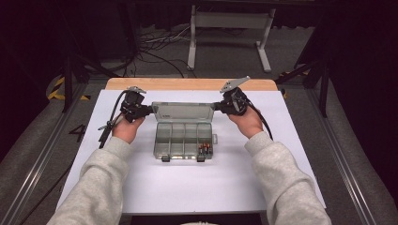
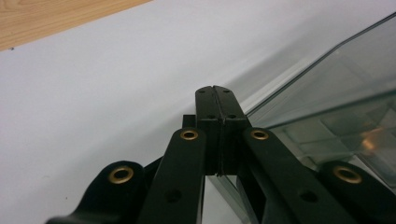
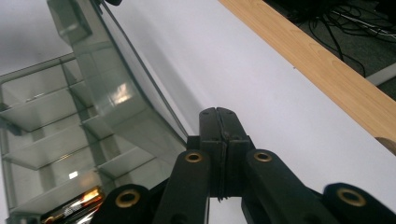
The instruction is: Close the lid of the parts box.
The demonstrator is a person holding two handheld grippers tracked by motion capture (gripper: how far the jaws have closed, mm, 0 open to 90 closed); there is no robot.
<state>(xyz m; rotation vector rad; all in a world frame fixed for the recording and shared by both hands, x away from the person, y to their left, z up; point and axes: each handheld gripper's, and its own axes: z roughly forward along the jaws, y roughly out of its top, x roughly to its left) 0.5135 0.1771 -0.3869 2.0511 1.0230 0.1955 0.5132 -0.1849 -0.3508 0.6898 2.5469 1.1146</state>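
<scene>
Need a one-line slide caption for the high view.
Two shut grippers, left gripper and right gripper, flank the raised lid of a clear compartment box holding batteries.

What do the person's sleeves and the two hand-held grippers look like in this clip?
Both arms wear light grey fleecy sleeves. The left hand-held gripper and right hand-held gripper are black, each topped by a grey three-cornered plate and trailing a black cable. In the gripper views, the black jaws are flat bars on linkage arms with brass-coloured rivets.

Batteries (image 1: 204, 149) lie in the box's (image 1: 162, 140) front-right compartment.
</scene>
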